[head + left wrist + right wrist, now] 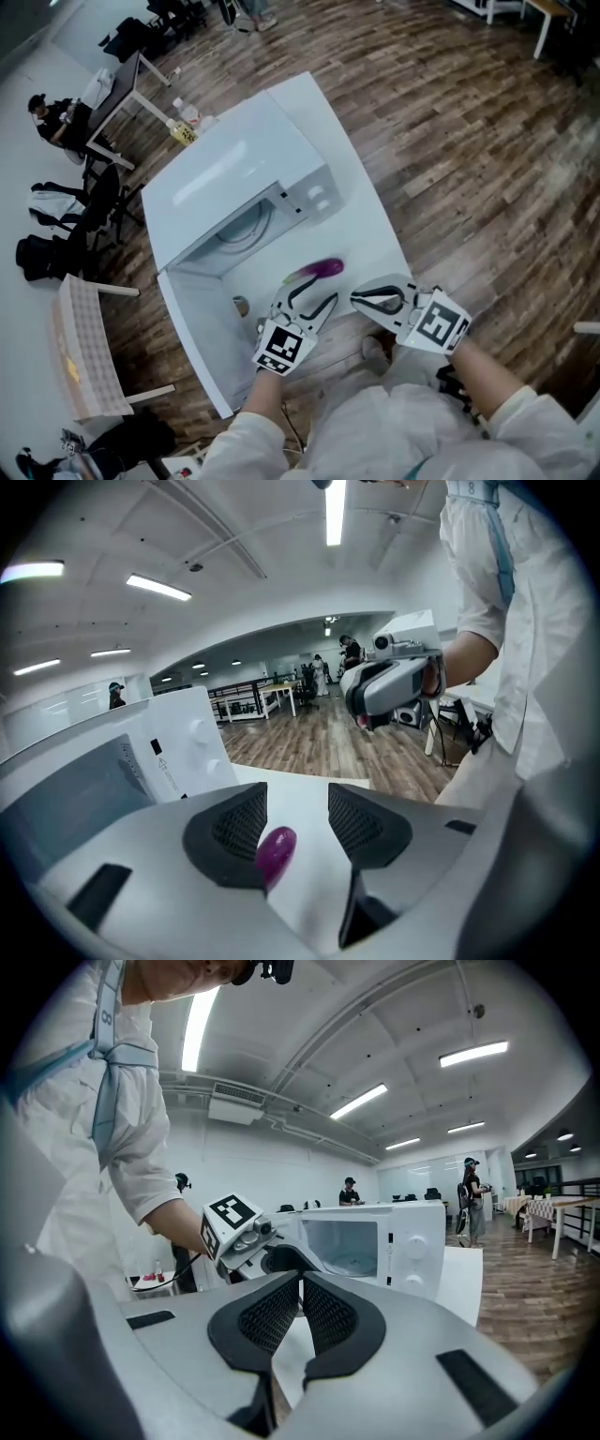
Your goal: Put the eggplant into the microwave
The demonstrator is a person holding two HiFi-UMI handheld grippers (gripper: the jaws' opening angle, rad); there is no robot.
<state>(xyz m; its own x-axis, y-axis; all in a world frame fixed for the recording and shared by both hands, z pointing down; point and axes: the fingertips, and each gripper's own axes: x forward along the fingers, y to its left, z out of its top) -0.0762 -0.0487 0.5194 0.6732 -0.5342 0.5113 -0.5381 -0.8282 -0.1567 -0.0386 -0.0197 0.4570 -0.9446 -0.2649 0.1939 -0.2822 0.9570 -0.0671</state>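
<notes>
A purple eggplant [319,270] lies on the white table [375,225] in front of the white microwave [234,173], whose door [192,328] stands swung open. My left gripper [311,298] is open just short of the eggplant. In the left gripper view the eggplant [275,851] sits between the jaws of the left gripper [295,822], close beside the left pad and not squeezed. My right gripper [367,297] hangs to the right of it, shut and empty. The right gripper view shows the right gripper [301,1312], the open microwave [375,1241] and the left gripper [239,1232].
The glass turntable [246,225] shows inside the oven. Around the table is wooden floor [469,141]. Desks, black chairs [94,202] and a seated person [52,117] are at the far left. Bottles [185,122] stand behind the microwave.
</notes>
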